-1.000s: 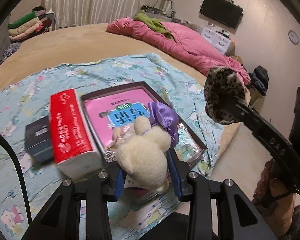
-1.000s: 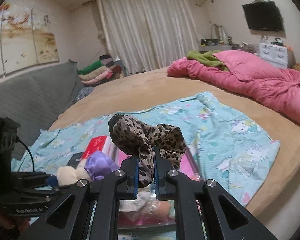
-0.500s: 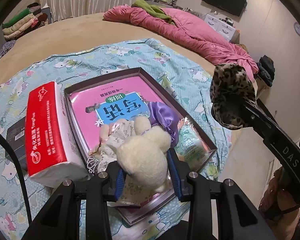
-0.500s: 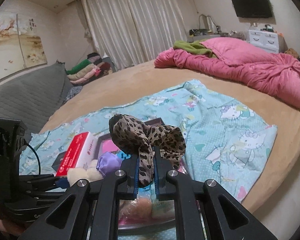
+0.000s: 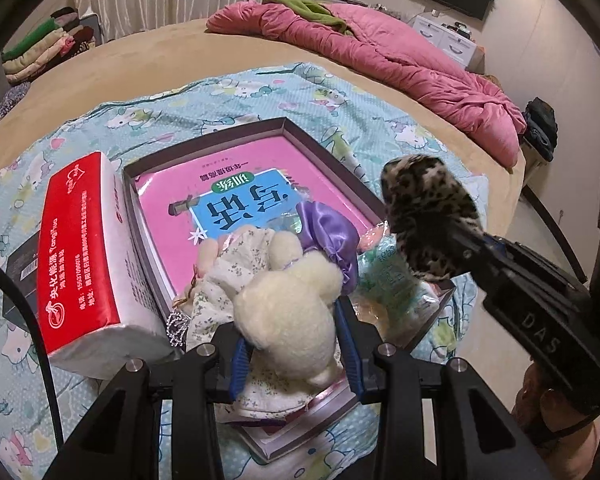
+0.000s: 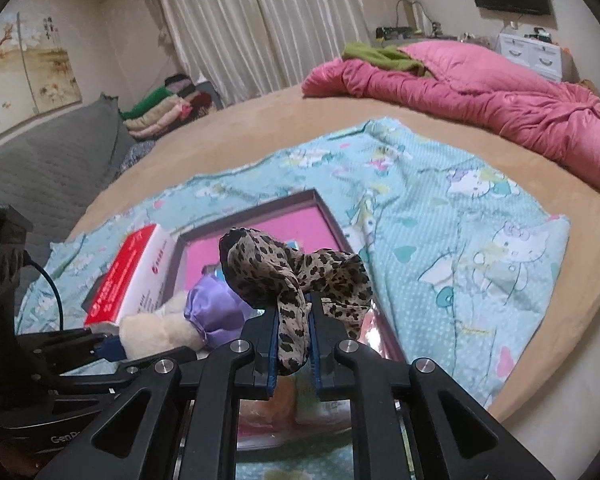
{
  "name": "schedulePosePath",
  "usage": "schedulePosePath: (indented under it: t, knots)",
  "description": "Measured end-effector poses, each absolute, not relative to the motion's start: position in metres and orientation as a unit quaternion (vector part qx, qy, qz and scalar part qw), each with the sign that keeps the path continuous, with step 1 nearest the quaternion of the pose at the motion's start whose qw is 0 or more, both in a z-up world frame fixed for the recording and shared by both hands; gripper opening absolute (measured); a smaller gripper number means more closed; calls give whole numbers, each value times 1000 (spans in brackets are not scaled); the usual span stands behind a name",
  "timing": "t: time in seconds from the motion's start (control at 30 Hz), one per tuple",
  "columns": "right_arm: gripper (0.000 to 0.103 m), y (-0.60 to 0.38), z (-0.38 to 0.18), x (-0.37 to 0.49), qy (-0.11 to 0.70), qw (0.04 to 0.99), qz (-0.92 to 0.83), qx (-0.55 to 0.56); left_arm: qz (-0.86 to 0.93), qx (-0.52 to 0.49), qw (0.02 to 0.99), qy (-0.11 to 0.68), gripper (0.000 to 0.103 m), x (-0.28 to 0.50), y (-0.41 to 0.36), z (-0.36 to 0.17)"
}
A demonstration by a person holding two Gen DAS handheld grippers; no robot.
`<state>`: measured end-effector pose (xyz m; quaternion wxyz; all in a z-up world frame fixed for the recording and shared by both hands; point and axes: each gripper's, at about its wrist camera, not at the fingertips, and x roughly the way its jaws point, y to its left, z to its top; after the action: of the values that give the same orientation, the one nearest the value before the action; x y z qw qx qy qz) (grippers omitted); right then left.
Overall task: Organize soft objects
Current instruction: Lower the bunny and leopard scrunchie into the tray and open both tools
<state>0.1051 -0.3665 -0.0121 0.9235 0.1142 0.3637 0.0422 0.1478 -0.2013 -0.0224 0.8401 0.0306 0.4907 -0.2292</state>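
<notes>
A shallow dark-rimmed box (image 5: 332, 160) lies on a turquoise cartoon-cat sheet (image 5: 260, 96) spread over a tan bed (image 5: 140, 52). Inside the box, filling its floor, is a pink book (image 5: 204, 216) with a blue panel of large Chinese characters, seen upside down from the left wrist camera. Also in the box, beyond the right gripper's tips, lies a clear plastic packet with green print (image 5: 392, 280), too blurred to read.

The left gripper (image 5: 292, 344) is closed partway around a cream plush toy (image 5: 288, 312) in a floral dress, its blue pads pressing the toy's sides, holding it over the near end of the box. A purple satin scrunchie (image 5: 332, 236) sits just ahead of the toy. To the left of this gripper, just outside the box, stands a red and white tissue pack (image 5: 80, 256) printed with Chinese text and what looks like "TongHua".

The right gripper (image 6: 294, 336), marked "DAS" on its side, has its jaws beginning to part around a leopard-print scrunchie (image 6: 296, 280), whose fabric hangs between the pads above the box. A pink quilt (image 6: 480, 96) lies far beyond both grippers.
</notes>
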Motion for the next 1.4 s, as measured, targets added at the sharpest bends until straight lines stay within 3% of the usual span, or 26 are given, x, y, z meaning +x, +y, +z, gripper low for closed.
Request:
schedulePosePath:
  t: [0.17, 0.23, 0.3, 0.53, 0.7, 0.93, 1.4]
  knots:
    - [20, -362, -27, 113, 388, 912, 55, 119, -230, 29, 839, 493, 39, 150, -201, -25]
    - [25, -362, -31, 115, 394, 909, 61, 124, -230, 26, 839, 493, 40, 151, -200, -26]
    - [40, -362, -31, 114, 392, 908, 67, 134, -231, 24, 839, 493, 40, 151, -199, -26]
    - [55, -370, -23, 108, 376, 908, 74, 171, -234, 20, 839, 491, 42, 151, -198, -25]
    - [67, -379, -5, 98, 346, 918, 62, 184, -225, 25, 845, 485, 57, 150, -197, -21]
    - [69, -382, 7, 92, 339, 920, 56, 189, -214, 25, 852, 476, 67, 148, -190, -13]
    - [77, -359, 41, 65, 327, 932, 44, 149, -203, 18, 865, 459, 72, 127, -165, 13]
